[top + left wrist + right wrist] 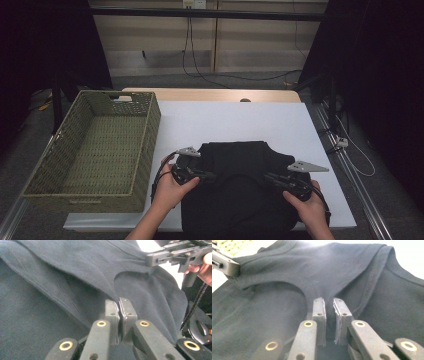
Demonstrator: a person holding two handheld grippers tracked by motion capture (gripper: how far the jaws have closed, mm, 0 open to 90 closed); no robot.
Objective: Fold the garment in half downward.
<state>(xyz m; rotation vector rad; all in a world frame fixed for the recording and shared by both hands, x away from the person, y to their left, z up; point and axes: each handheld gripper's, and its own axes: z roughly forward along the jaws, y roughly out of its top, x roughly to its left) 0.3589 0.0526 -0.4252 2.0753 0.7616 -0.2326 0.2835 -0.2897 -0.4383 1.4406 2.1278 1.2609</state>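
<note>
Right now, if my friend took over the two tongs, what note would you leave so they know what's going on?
Left tongs: shut, pinching a fold of the black garment at its left side.
Right tongs: shut on the same garment, gripping its cloth on the right side.
Where things are: the garment lies on the white table at the near edge, its far part folded over towards the person. The woven basket stands to the left, with nothing in it that I can see.
Done: both sides are gripped and a fold has begun.
Left: probably finish folding, then perhaps move the garment into the basket.
</note>
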